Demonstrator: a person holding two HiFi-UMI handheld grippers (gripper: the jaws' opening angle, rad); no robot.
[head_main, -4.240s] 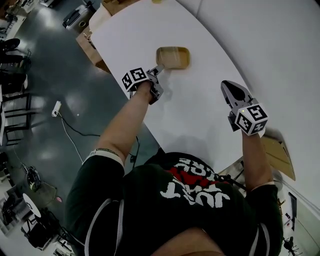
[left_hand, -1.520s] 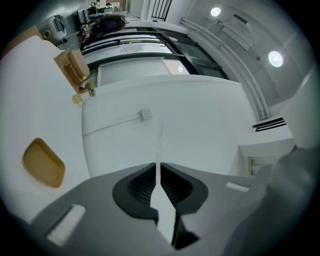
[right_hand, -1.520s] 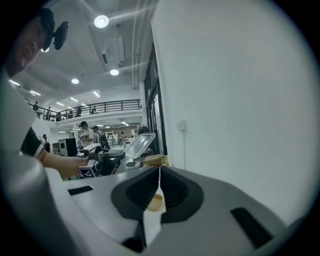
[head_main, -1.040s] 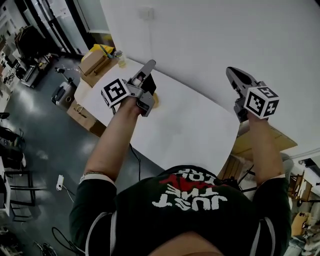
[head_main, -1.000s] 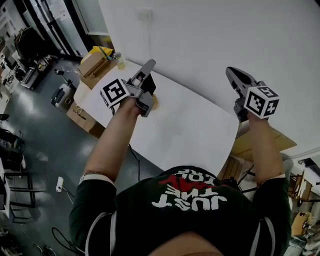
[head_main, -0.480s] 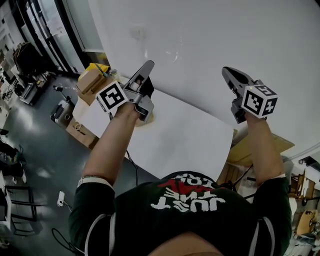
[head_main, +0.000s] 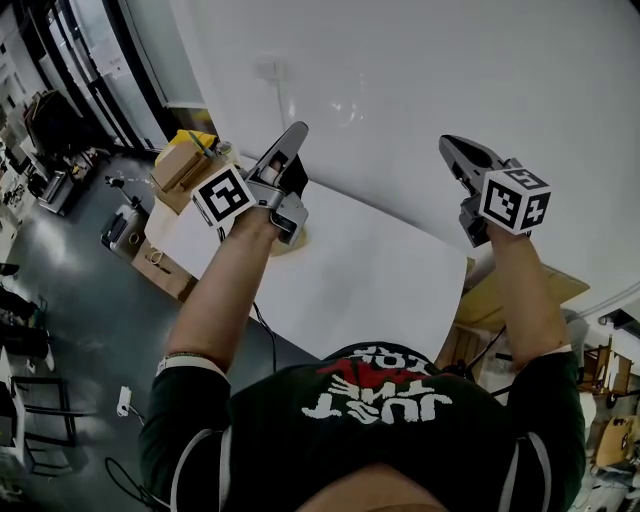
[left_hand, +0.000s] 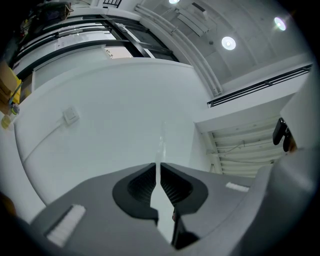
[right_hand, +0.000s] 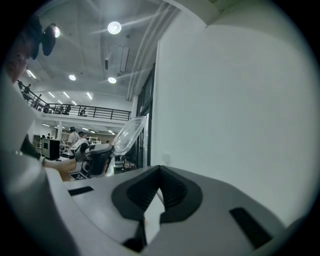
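The white counter carries a tan tray, which peeks out at 6 o'clock of the left claw. That claw is clenched on a clear lid held above the counter, its long axis running toward 1 o'clock. The right claw, closed on nothing, hangs well apart at 3 o'clock, so the left is nearer the tray.

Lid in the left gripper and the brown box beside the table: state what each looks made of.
The lid: probably thin clear plastic, glossy; the hall behind shows through it and its rim catches light. The brown box: looks like plain cardboard, matt tan faces with straight edges.
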